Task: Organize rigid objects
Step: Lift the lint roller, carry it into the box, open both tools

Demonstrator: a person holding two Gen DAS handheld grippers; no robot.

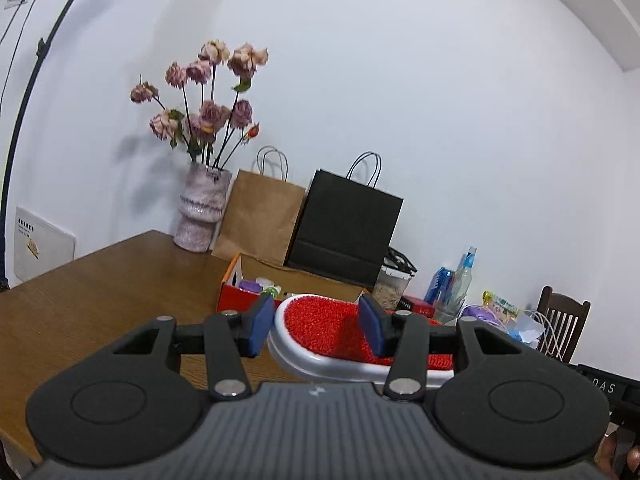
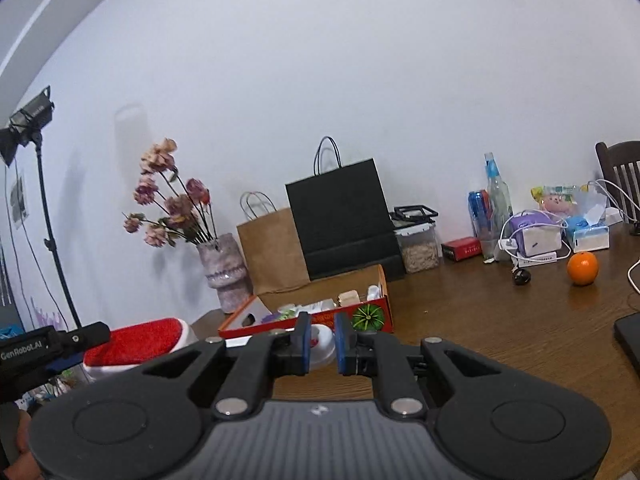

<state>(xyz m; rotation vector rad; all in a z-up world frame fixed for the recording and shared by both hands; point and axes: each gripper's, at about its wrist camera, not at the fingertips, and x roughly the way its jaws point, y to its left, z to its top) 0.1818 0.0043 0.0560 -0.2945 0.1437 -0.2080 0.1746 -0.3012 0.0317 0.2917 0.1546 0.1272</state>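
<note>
In the left wrist view my left gripper [image 1: 316,326] is wide apart, its blue pads either side of a white brush with red bristles [image 1: 332,334]; I cannot tell whether it grips it. The brush also shows at the left of the right wrist view [image 2: 140,340], held up off the table. My right gripper [image 2: 323,344] has its pads closed to a narrow gap around a white rounded object [image 2: 320,340]. Behind both stands an open red cardboard box [image 2: 372,316] with small items inside, also in the left wrist view [image 1: 240,296].
On the brown wooden table [image 2: 500,320] stand a vase of dried flowers [image 1: 200,208], a brown paper bag [image 1: 260,216], a black paper bag [image 2: 344,220], a jar [image 2: 418,248], bottles, an orange [image 2: 583,268] and cables. A chair [image 1: 560,328] stands right.
</note>
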